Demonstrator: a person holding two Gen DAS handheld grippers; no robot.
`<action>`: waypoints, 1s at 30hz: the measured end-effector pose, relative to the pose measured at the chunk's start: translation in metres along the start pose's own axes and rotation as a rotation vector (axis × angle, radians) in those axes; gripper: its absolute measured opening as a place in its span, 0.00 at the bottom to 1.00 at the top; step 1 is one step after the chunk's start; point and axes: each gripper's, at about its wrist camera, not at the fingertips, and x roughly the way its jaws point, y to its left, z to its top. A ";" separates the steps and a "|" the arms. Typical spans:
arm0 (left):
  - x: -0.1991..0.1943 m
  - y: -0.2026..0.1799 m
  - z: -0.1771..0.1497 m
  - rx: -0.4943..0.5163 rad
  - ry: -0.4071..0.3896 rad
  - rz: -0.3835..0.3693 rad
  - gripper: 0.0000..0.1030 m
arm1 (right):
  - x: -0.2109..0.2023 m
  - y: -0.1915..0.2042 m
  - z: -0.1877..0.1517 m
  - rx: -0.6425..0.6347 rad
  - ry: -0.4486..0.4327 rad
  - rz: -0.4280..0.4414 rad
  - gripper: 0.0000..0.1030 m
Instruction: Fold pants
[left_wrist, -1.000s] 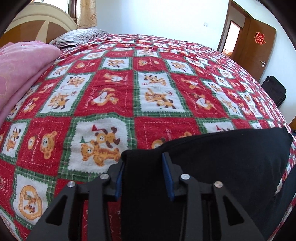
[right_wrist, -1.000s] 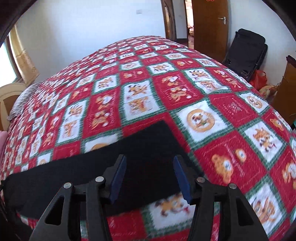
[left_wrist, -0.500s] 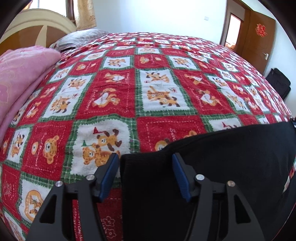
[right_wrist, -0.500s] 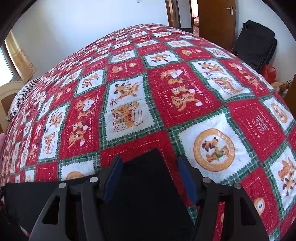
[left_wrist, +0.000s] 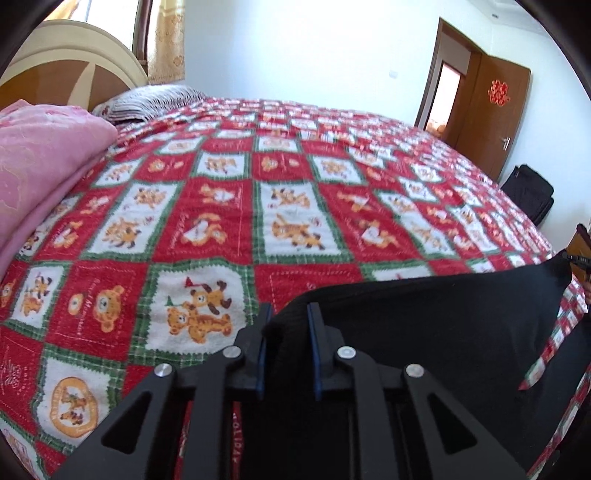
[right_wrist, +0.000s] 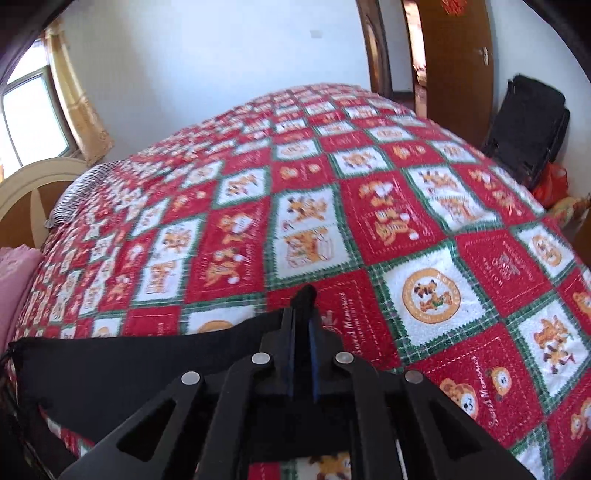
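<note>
Black pants (left_wrist: 443, 325) lie across the near edge of a bed with a red, white and green cartoon-print cover (left_wrist: 288, 221). My left gripper (left_wrist: 289, 310) is closing on the pants' left corner; black cloth is bunched between its blue pads and lifted a little off the cover. In the right wrist view the pants (right_wrist: 129, 369) stretch away to the left. My right gripper (right_wrist: 303, 314) is shut on their right corner, and a small tuft of black cloth pokes out past its fingertips. The cloth hangs taut between the two grippers.
A folded pink blanket (left_wrist: 40, 166) lies at the bed's left side, beside a striped pillow (left_wrist: 155, 101) and a curved headboard (left_wrist: 66, 70). A black bag (right_wrist: 528, 125) stands on the floor by the brown door (left_wrist: 495, 110).
Both grippers went from open around the pants' edge to closed on it. The gripped corners have risen off the bed cover, and both views have tilted up slightly.
</note>
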 end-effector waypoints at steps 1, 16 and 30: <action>-0.005 0.000 0.001 0.000 -0.013 -0.002 0.19 | -0.009 0.004 -0.001 -0.018 -0.022 0.007 0.06; -0.075 0.000 -0.024 -0.047 -0.182 -0.085 0.19 | -0.141 0.011 -0.051 -0.091 -0.356 0.250 0.05; -0.099 0.042 -0.099 -0.209 -0.236 -0.132 0.13 | -0.194 -0.034 -0.136 -0.016 -0.380 0.318 0.06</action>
